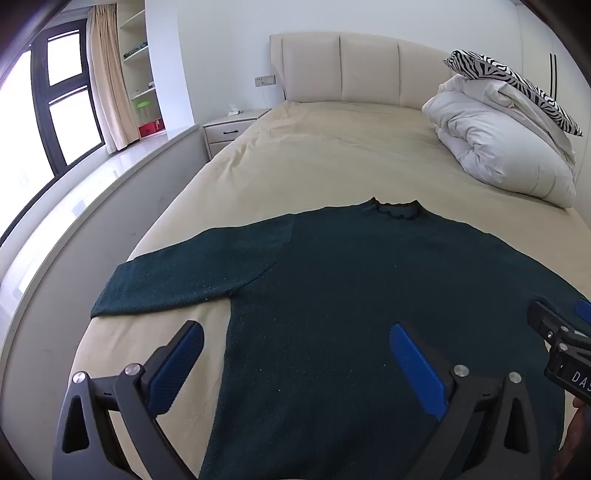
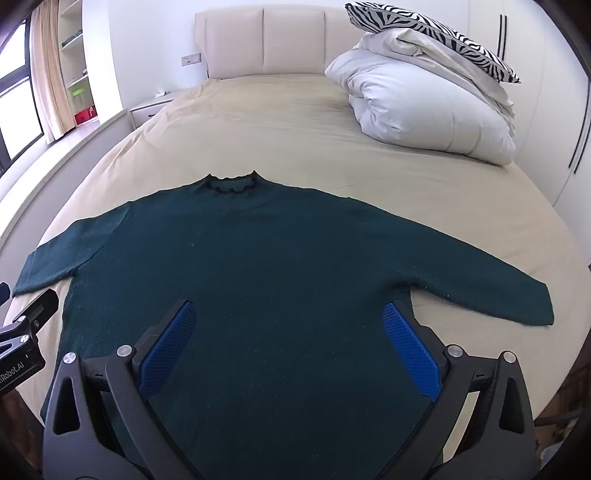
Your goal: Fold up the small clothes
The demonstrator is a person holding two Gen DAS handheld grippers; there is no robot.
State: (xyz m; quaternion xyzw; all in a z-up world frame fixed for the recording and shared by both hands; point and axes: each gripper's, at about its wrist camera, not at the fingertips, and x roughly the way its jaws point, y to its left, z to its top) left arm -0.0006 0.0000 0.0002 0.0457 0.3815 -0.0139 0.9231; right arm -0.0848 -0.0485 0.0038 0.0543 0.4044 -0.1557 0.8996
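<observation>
A dark green sweater (image 1: 351, 280) (image 2: 258, 266) lies flat on the beige bed (image 1: 314, 162) (image 2: 258, 125), collar toward the headboard and both sleeves spread out sideways. My left gripper (image 1: 295, 332) hovers open above the sweater's lower left side, its blue pads (image 1: 417, 365) wide apart and holding nothing. My right gripper (image 2: 288, 314) hangs open over the lower right part of the body, near the right armpit, with nothing between its pads (image 2: 410, 347). Each gripper shows at the edge of the other's view.
A folded white duvet (image 1: 498, 144) (image 2: 424, 107) with a zebra-print pillow (image 2: 432, 33) on top sits at the bed's far right. A nightstand (image 1: 232, 129) and shelves stand left of the headboard, beside a window. Bare sheet lies between sweater and headboard.
</observation>
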